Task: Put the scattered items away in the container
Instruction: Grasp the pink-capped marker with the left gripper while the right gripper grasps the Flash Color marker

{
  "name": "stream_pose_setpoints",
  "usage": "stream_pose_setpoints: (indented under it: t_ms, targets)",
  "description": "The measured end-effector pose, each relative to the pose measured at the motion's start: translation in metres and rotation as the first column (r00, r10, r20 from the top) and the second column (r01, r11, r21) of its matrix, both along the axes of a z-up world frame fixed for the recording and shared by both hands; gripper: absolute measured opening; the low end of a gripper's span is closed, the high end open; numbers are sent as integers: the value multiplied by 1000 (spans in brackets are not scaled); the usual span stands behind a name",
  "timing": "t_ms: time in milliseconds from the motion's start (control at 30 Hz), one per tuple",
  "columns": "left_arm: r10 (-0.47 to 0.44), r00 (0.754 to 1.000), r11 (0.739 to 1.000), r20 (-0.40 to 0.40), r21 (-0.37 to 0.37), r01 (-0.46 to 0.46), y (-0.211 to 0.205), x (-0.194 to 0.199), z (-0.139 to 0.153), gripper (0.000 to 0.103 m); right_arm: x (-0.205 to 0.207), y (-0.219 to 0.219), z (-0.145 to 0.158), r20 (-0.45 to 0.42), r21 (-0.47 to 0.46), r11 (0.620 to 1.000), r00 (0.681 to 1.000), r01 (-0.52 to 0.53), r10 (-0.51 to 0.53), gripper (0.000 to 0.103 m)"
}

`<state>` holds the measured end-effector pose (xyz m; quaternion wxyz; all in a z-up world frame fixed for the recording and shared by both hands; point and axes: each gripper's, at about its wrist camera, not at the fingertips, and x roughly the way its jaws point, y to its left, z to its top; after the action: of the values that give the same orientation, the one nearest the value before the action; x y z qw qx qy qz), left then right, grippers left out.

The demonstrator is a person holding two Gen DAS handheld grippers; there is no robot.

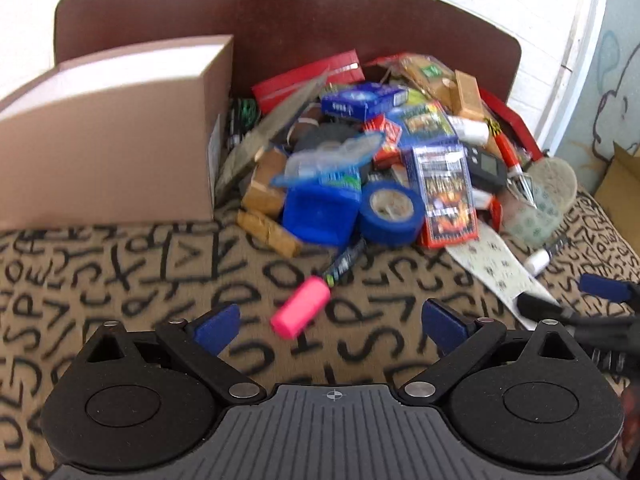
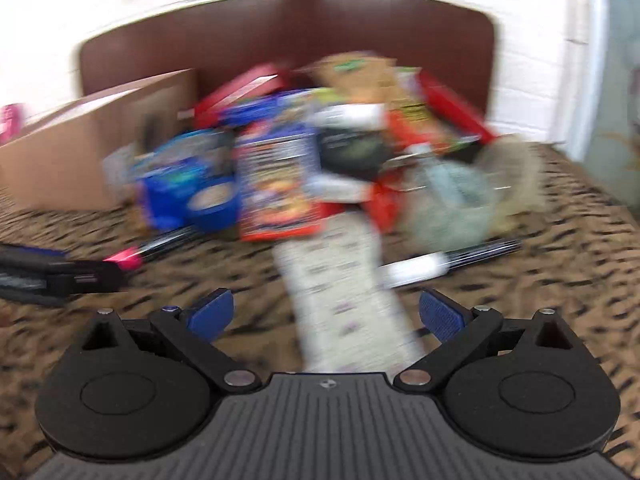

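A cardboard box [image 1: 112, 132] stands at the left on a tan cloth printed with black letters [image 1: 120, 280]. Beside it is a heap of clutter with a blue tape roll [image 1: 390, 212], a blue tub [image 1: 320, 212] and a card pack [image 1: 444, 196]. A pink-capped marker [image 1: 300, 312] lies loose just ahead of my left gripper [image 1: 332, 324], which is open and apart from it. My right gripper [image 2: 326, 316] is open over a pale patterned strip [image 2: 348, 288]. A white-capped marker [image 2: 440, 264] lies just beyond. The right wrist view is badly blurred.
A dark brown curved board [image 1: 280, 20] backs the heap, with a white brick wall [image 1: 540, 20] behind it. The right gripper [image 1: 572, 298] shows at the right edge of the left wrist view. The left gripper [image 2: 60, 272] shows at the left of the right wrist view.
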<state>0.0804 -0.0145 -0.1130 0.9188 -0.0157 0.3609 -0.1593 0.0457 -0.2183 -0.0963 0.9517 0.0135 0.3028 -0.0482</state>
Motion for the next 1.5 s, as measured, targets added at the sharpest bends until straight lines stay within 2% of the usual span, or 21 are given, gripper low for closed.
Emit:
stream_pose_setpoints:
  t_ms: [133, 300, 400, 500, 533, 567, 600, 633, 733, 800, 833, 867, 900, 967, 1000, 1033, 1067, 1133, 1300, 1400, 1500]
  targets:
    - [-6, 999, 1000, -52, 16, 7, -2, 16, -8, 89, 23, -20, -5, -21, -12, 997, 997, 80, -80, 93]
    - [-9, 997, 1000, -82, 21, 11, -2, 26, -15, 84, 49, -35, -13, -29, -9, 987, 987, 160, -160, 88]
    - [-13, 996, 999, -86, 33, 16, -4, 31, -16, 78, 55, -47, -19, -73, 23, 981, 979, 193, -191, 68]
    - [-11, 997, 999, -81, 49, 15, -5, 32, -17, 69, 43, -60, -25, -91, 59, 978, 977, 199, -193, 62]
    - [-8, 997, 998, -76, 56, 12, -5, 31, -17, 60, 36, -63, -24, -90, 59, 978, 977, 199, -193, 57]
    - [-5, 997, 998, -74, 62, 9, -6, 31, -16, 46, 29, -66, -23, -90, 61, 978, 977, 197, -192, 53]
    - [-8, 997, 998, -76, 62, 13, -5, 30, -16, 31, 23, -69, -22, -94, 61, 979, 977, 196, -190, 40]
    - [-23, 996, 999, -84, 47, 27, -5, 29, -15, 24, 18, -70, -21, -100, 55, 979, 977, 196, -190, 33]
    - [-83, 989, 996, -122, -27, 80, -5, 21, -12, 14, 7, -75, -19, -117, 16, 979, 973, 203, -199, 29]
    - [-106, 986, 994, -129, -43, 101, -7, 16, -10, 14, 6, -78, -18, -125, 12, 979, 972, 201, -198, 30]
    - [-114, 985, 993, -128, -48, 108, -9, 15, -10, 15, 7, -79, -18, -124, 8, 979, 972, 204, -202, 38]
    - [-115, 985, 993, -129, -56, 108, -10, 16, -10, 21, 9, -79, -18, -123, -2, 977, 970, 213, -211, 43]
    - [-110, 985, 993, -130, -65, 102, -10, 18, -11, 34, 13, -80, -18, -120, -14, 976, 969, 216, -216, 51]
    - [-88, 988, 995, -128, -68, 79, -12, 22, -13, 49, 21, -82, -20, -116, -18, 976, 969, 219, -219, 53]
    - [-85, 988, 995, -128, -63, 77, -13, 23, -15, 49, 24, -85, -22, -122, -5, 976, 969, 216, -215, 50]
    - [-87, 988, 995, -124, -56, 81, -15, 24, -16, 49, 25, -88, -24, -119, 13, 977, 971, 211, -208, 36]
    - [-87, 989, 996, -117, -42, 83, -16, 24, -17, 29, 25, -89, -24, -116, 27, 978, 972, 209, -204, 28]
    - [-90, 989, 996, -113, -27, 87, -15, 23, -17, 15, 20, -88, -20, -123, 36, 979, 973, 203, -197, 22]
    - [-81, 989, 996, -124, -47, 76, -4, 12, -13, 14, -13, -71, 4, -89, 92, 986, 987, 140, -132, 20]
    - [-88, 989, 996, -118, -44, 84, 6, -4, -8, 14, -34, -48, 26, -51, 133, 991, 999, 16, -9, 20]
    - [-89, 987, 996, -134, -32, 85, 18, -22, -8, 14, -38, -20, 30, -63, 146, 983, 990, -115, 125, 20]
